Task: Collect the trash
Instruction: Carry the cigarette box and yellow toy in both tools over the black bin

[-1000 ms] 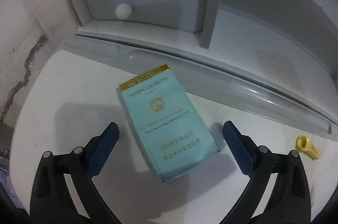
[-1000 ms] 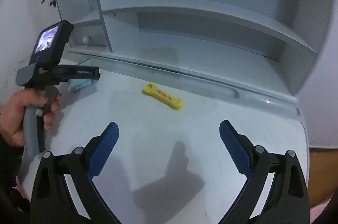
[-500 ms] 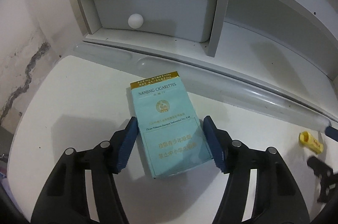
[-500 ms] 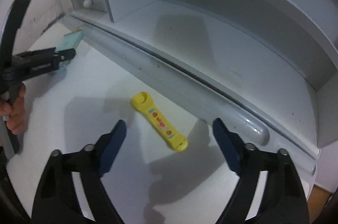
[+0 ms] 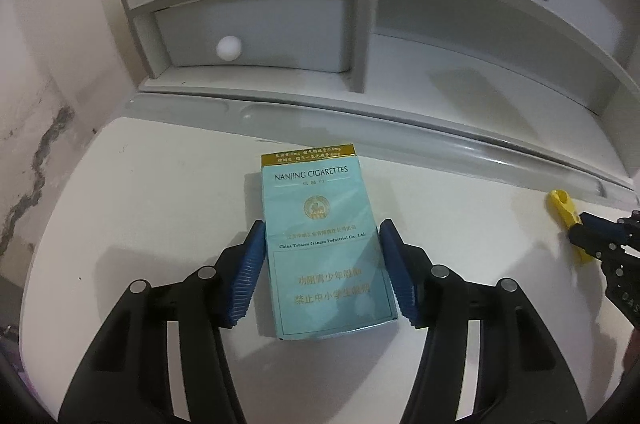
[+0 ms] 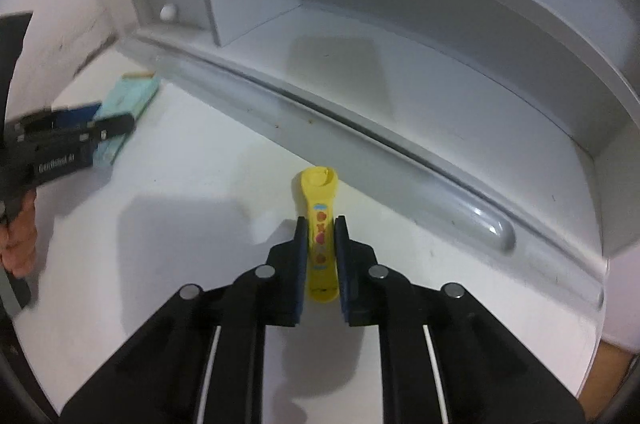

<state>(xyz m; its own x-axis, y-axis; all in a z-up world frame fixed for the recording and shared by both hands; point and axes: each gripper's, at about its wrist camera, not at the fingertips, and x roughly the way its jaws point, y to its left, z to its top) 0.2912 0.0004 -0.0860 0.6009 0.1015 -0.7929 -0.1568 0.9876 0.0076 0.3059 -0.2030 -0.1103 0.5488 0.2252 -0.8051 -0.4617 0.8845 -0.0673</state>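
Observation:
A pale blue cigarette pack with a gold top lies flat on the white desk. My left gripper straddles it, jaws closing, and both blue pads touch its long sides. The right wrist view shows the pack at the left, with the left gripper over it. A yellow plastic tube printed with fruit lies near the desk's back ledge. My right gripper is shut on its middle. In the left wrist view the tube and the right gripper sit at the far right.
A white shelf unit stands along the back behind a raised grey ledge. A drawer with a round white knob is at the left. A person's hand holds the left gripper's handle. A cracked wall borders the desk's left.
The left jaws closed in from wide open onto the pack's sides. The right gripper moved forward and down over the yellow tube, and its jaws shut on it.

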